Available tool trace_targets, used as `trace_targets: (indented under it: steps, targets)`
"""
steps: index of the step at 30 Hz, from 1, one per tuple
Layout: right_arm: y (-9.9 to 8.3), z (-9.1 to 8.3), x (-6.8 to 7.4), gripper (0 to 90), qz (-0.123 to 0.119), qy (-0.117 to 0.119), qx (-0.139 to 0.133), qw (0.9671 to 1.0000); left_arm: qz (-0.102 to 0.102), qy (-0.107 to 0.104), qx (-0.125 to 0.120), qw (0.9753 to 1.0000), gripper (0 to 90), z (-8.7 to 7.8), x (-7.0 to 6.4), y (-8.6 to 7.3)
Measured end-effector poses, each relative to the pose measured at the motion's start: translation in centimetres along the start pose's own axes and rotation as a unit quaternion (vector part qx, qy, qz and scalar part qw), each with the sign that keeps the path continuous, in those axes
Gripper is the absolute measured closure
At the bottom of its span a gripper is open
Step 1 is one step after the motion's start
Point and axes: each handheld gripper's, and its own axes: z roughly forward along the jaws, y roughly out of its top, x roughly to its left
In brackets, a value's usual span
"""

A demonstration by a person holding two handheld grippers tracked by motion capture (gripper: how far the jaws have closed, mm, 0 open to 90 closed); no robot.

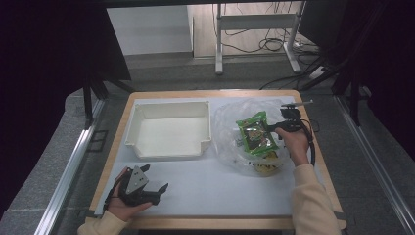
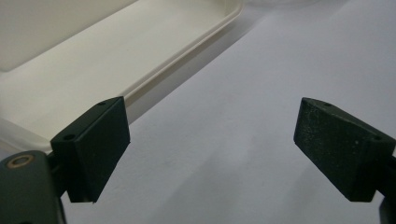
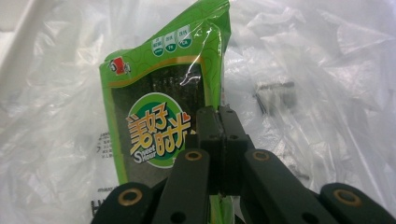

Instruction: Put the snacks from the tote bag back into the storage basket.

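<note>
Wooden-edged worktop (image 1: 222, 223) under a white sheet. White rectangular tray (image 1: 169, 148) on the far left part, open side up. Crumpled clear plastic bag (image 1: 226, 147) just right of the tray, spread over the far right of the sheet, with something yellow showing inside at its near edge. Green snack packet (image 1: 254, 133) over that bag: flat, glossy pouch, green border with a thin gold line, dark panel in the middle, round green-and-white badge with orange characters and the words "Sweet" and "Sour", three small round marks near the top seal. Long axis roughly from near to far across the worktop in the high view, slightly tilted; top seal away from the right tool's camera. Right tool (image 3: 218, 140) clenched on the packet's near edge, jaws pressed together. Left tool (image 2: 212, 147) released, jaws wide apart, nothing between them, low over the bare sheet near the tray's front corner.
</note>
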Motion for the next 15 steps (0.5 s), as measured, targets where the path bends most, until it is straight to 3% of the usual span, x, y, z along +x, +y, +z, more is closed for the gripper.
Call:
trace_targets:
  steps: [9, 15]
  targets:
    - [0.2, -1.8, -0.2, 89.6, 0.009, 0.020, -0.041, 0.9989, -0.002, 0.000, 0.000, 1.0000, 10.5, 0.0, 0.0, 0.0]
    - [0.3, -2.6, -0.1, 89.5, 0.001, 0.033, -0.060, 0.9977, -0.001, 0.002, 0.001, 1.0000, 10.5, 0.0, 0.0, 0.0]
